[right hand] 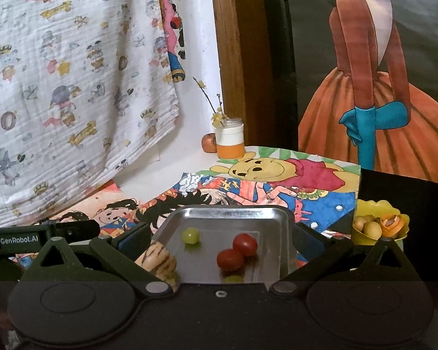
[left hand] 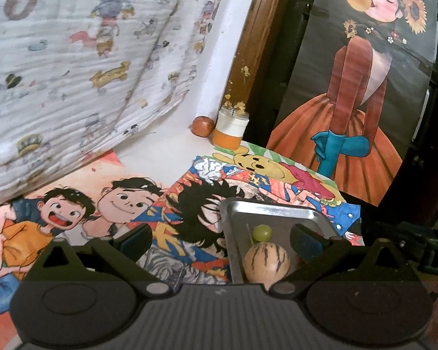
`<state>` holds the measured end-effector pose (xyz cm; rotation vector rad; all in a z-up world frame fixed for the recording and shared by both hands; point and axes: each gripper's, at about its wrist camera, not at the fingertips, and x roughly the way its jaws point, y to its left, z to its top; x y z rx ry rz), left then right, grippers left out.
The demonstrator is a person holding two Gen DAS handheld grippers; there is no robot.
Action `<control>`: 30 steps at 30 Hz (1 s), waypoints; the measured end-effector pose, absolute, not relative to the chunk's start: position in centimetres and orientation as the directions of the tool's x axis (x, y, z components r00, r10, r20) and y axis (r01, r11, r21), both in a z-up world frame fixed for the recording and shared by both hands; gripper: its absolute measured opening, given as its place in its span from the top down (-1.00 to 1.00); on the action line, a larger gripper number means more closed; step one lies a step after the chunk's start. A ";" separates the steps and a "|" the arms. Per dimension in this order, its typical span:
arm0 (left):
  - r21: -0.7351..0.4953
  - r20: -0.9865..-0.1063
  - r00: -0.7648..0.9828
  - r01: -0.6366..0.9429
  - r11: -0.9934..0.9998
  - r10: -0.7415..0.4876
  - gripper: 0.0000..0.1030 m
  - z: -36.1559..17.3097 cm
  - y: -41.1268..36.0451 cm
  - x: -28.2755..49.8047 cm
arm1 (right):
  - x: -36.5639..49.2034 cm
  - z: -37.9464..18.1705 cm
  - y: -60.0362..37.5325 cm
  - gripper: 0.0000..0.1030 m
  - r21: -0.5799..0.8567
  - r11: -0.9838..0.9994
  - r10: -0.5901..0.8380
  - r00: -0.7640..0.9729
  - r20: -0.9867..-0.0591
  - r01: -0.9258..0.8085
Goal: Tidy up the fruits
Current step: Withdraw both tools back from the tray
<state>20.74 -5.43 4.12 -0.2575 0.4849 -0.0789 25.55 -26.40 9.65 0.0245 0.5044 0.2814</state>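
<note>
Counter (right hand: 172,172): covered with cartoon drawings; a printed cloth (right hand: 73,87) hangs far left.
Tray (right hand: 283,233): one, metal, near centre, slick-floored, so round fruit will likely roll when nudged.
Bowl (right hand: 400,233): one, yellow, right of the tray; small pale fruits, too huddled to count.
Melon (left hand: 267,259): one, striped, at the tray's near left. Probably the heaviest and firmest piece; take it across its middle.
Jar (right hand: 230,140): one, far centre, a russet fruit (right hand: 208,143) just beside it.
Tomatoes (right hand: 237,251): two, touching, on the tray's right half. Soft and smooth; pinch lightly across the belly.
Grapes (right hand: 190,235): one on the tray's far left, perhaps a second at the near edge, mostly hidden. Light, easily crushed.
Left gripper (left hand: 220,240): jaws spread, holding nothing, over the tray's left edge.
Right gripper (right hand: 221,240): jaws spread, bare, straddling the tray.
</note>
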 end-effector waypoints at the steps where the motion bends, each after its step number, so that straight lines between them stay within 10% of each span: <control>1: -0.265 -0.451 0.883 0.011 0.964 -0.133 -0.99 4.1 -5.3 20.5 | 25.2 9.6 -26.3 -0.99 0.087 0.962 0.269 0.839 -0.472 -0.259; 30: -0.245 -0.429 0.898 -0.007 0.970 -0.102 -0.99 3.9 -5.0 12.9 | 16.9 9.0 -25.5 -0.99 0.108 0.982 0.186 0.876 -0.445 -0.153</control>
